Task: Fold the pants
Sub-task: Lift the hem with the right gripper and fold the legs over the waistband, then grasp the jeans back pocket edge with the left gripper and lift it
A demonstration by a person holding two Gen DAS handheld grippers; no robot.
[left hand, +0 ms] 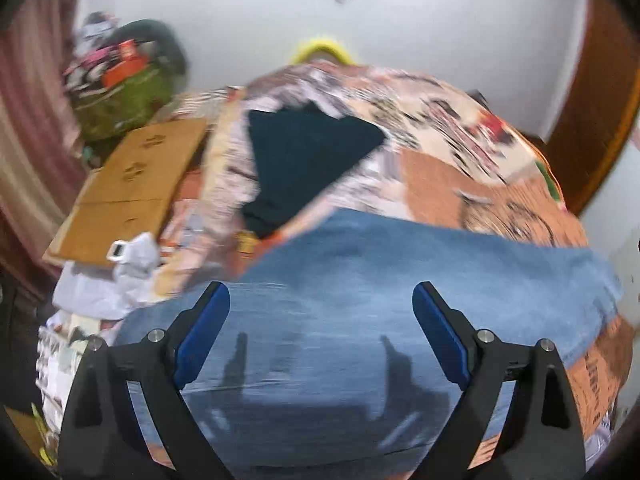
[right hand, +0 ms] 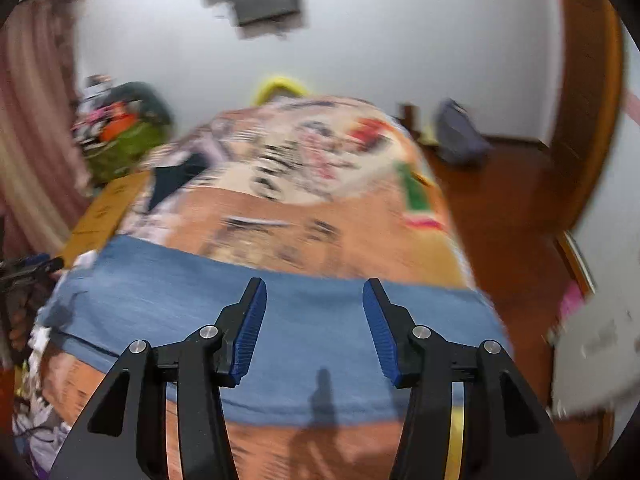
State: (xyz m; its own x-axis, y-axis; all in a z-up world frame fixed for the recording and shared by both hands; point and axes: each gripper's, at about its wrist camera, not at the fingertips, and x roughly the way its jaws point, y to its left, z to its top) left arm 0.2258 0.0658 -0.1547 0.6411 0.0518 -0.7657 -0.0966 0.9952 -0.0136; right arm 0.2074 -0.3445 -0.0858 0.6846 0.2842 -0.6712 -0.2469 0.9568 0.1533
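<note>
Orange and cream patterned fabric covers the bed [left hand: 440, 168] in front of you, filling most of both views and running up toward twelve o'clock, where it meets the white wall [left hand: 400, 20]. Across the near end of the bed, blue denim pants [left hand: 360, 280] lie flat as a wide band; from your left wrist camera they spread from about nine o'clock across the middle to three o'clock, and from the right wrist camera they cross from nine to four o'clock. At eleven o'clock in the left view a dark folded garment [left hand: 304, 160] rests on the bedspread, well apart from the pants. A flat brown cardboard sheet [left hand: 132, 188] sits at ten o'clock, just beside the bed's edge, with a green bag [left hand: 120, 100] heaped with clutter behind it. Your left gripper [left hand: 321, 320] hangs over the denim with its blue-padded fingers spread wide and nothing between them. Your right gripper [right hand: 315, 320] is likewise parted over the pants, holding nothing. Both views are motion-blurred, so finer detail cannot be told.
</note>
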